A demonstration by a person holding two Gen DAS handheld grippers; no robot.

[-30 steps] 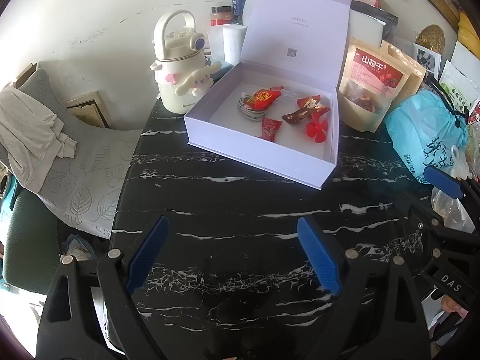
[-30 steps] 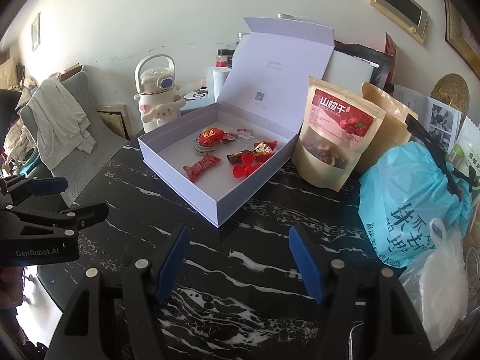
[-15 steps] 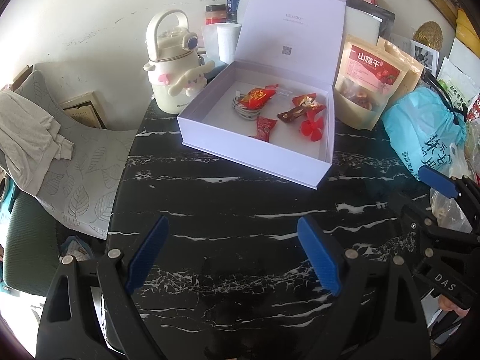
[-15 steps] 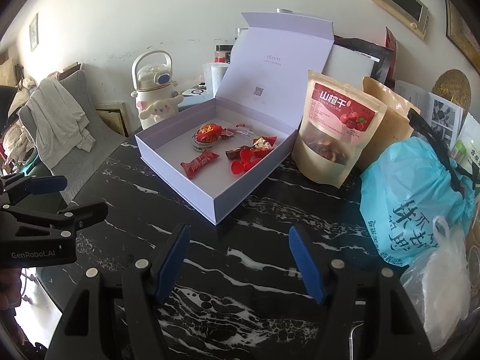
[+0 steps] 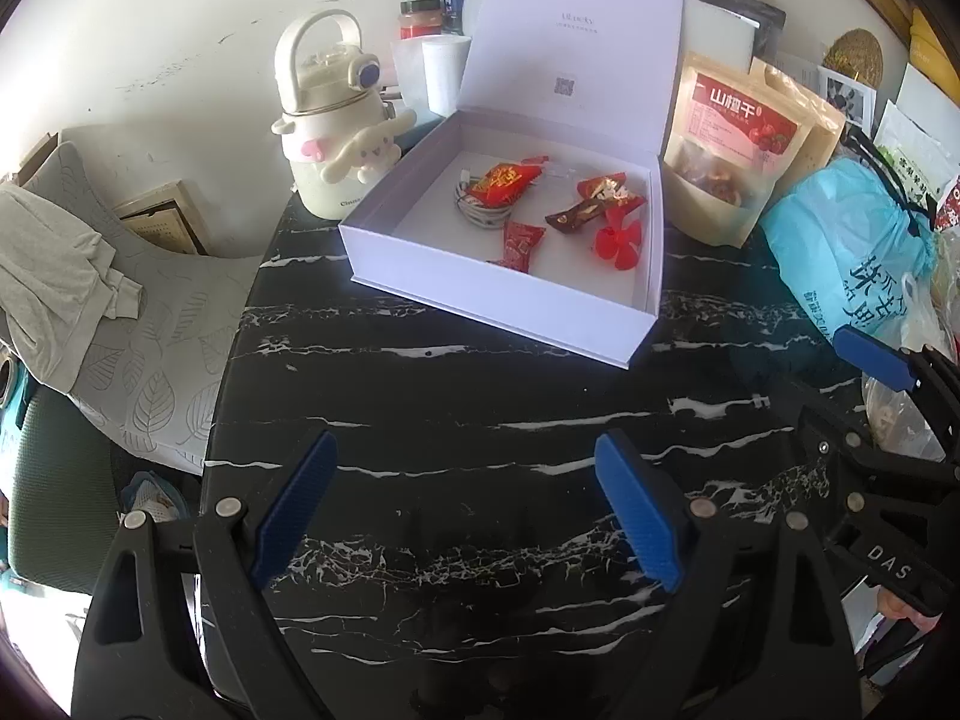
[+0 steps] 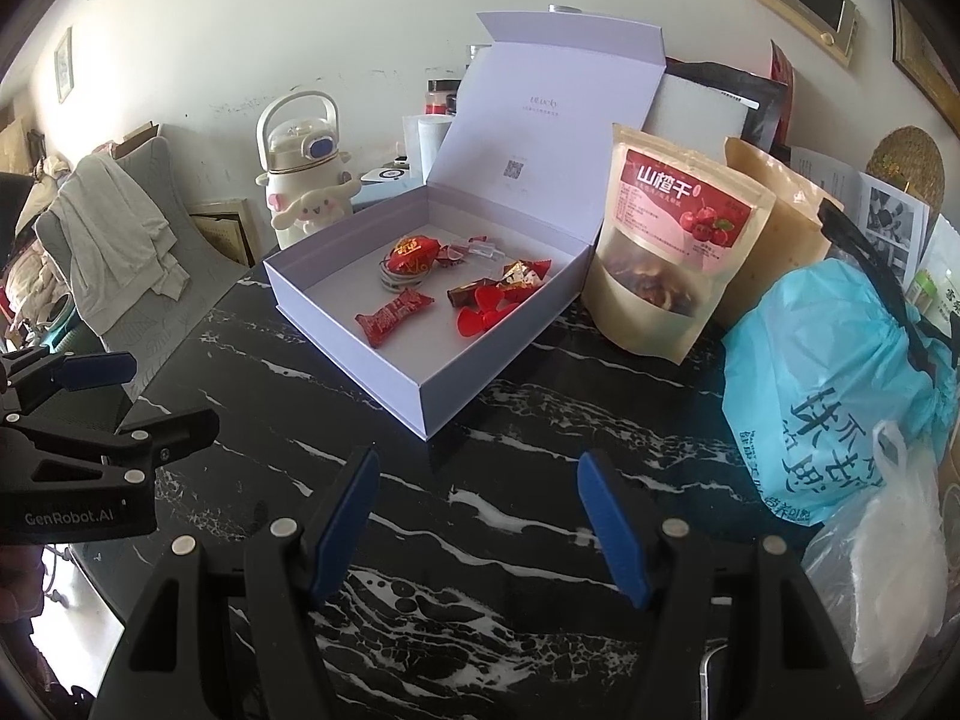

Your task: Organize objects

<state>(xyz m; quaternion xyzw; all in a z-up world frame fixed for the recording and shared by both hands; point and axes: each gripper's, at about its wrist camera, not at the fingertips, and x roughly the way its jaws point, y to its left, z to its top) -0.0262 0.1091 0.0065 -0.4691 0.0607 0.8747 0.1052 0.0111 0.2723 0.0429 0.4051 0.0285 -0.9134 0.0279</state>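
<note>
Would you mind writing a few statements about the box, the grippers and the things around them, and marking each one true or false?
1. The lid of the white gift box stands open. True.
2. The left gripper is shut on a candy. False: its jaws are apart and hold nothing, above the black marble table.
3. A red wrapped candy lies inside the box. True.
4. The cartoon-dog water bottle lies inside the box. False: it stands upright on the table outside the box.
5. The right gripper is open and empty. True.
6. The snack pouch with the red label lies flat on the table. False: it stands upright beside the box.
</note>
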